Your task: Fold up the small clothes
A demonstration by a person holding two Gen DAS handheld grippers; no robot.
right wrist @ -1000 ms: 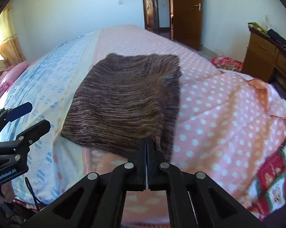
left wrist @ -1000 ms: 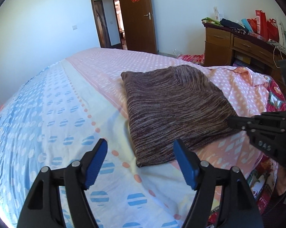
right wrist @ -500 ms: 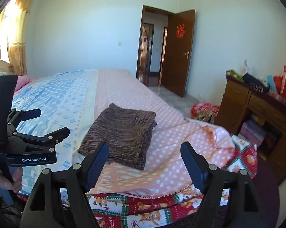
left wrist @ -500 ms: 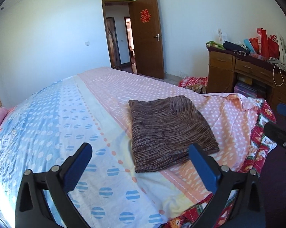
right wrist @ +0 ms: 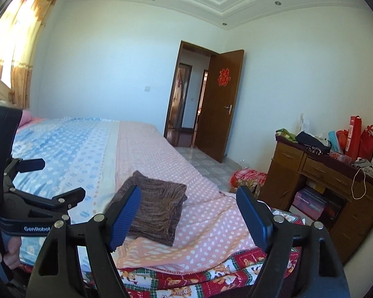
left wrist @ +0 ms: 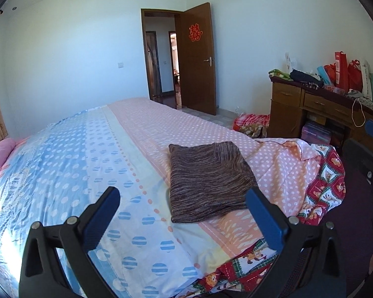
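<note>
A brown striped knit garment (left wrist: 208, 181) lies folded into a flat rectangle on the pink dotted part of the bed (left wrist: 87, 149), near its front corner. My left gripper (left wrist: 181, 193) is open wide and held back above the bed's front edge, with nothing between its blue pads. My right gripper (right wrist: 188, 190) is also open and empty, off the garment (right wrist: 159, 211) and raised well back from it. In the right wrist view the left gripper (right wrist: 62, 178) shows at the left, held by a hand (right wrist: 10, 253). At the right edge of the left wrist view the right gripper (left wrist: 367, 139) is partly visible.
A wooden desk (right wrist: 310, 173) loaded with bags stands to the right of the bed. A red bundle (left wrist: 251, 124) lies on the floor beside it. The brown door (left wrist: 198, 59) stands open behind. A red patterned quilt (right wrist: 211, 275) hangs over the bed's front edge.
My right gripper went from shut at the garment's front edge to open. The left one opened wider. Both drew back and up from the bed, and the garment stayed folded.
</note>
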